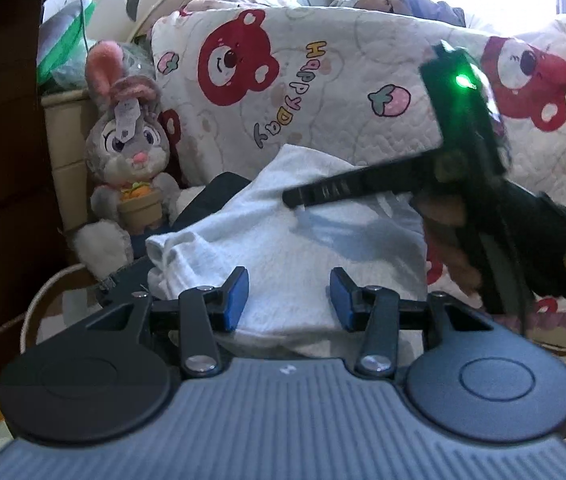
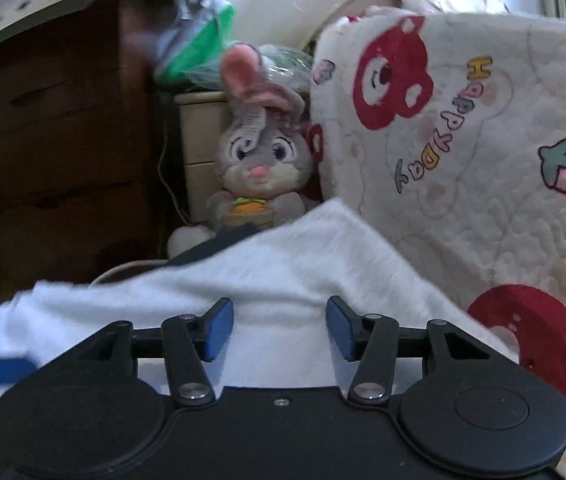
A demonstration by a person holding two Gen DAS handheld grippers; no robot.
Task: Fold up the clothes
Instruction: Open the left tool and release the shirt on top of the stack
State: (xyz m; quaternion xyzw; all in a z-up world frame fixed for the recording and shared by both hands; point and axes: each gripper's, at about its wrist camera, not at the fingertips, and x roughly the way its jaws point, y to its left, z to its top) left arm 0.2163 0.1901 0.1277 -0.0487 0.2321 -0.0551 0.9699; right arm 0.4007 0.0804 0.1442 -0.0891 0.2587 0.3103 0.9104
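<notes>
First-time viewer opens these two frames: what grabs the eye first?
Probably the white quilt with red bears propped at the back, and the grey plush rabbit sitting to its left. In front lies the white garment, with the open left gripper low over it and the right gripper reaching across from the right.

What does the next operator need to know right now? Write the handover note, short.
Left gripper: open, empty, hovering over the white garment.
Right gripper: open, empty, also over the garment.
The garment lies partly folded on the bed, over a dark garment, in front of the bear-print quilt; plush rabbit beside it.
Left to do: finish the fold; the dark garment looks untouched.
</notes>
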